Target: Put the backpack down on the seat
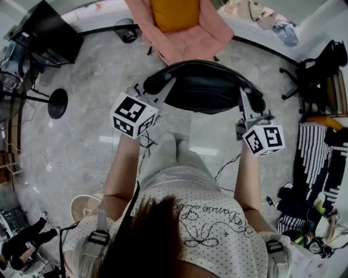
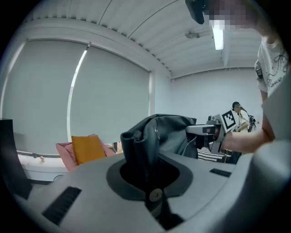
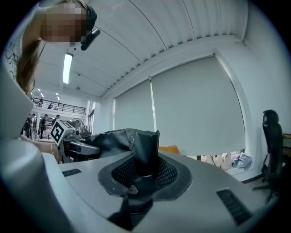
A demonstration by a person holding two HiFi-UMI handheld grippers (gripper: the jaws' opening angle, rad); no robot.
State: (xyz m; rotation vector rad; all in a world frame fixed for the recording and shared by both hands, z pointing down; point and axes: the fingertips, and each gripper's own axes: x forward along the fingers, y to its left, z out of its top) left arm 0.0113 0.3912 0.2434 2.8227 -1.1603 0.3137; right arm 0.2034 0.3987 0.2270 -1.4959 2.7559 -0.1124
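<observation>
The left gripper (image 1: 161, 88) and right gripper (image 1: 246, 99) clamp thin folds of the soft black backpack (image 1: 204, 87). A slipping fold would likely drop it short of the pink fabric armchair (image 1: 190, 40) beyond the fingertips.

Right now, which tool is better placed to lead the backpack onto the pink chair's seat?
Left tool, marginally: it grips the backpack end nearer the pink chair. Right tool grips too.

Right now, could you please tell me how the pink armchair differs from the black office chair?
The pink armchair is wide, upholstered and carries an orange cushion; the black office chair is slim. The armchair stands straight ahead of the backpack; the office chair is off to the right. Both stand on the grey floor.
</observation>
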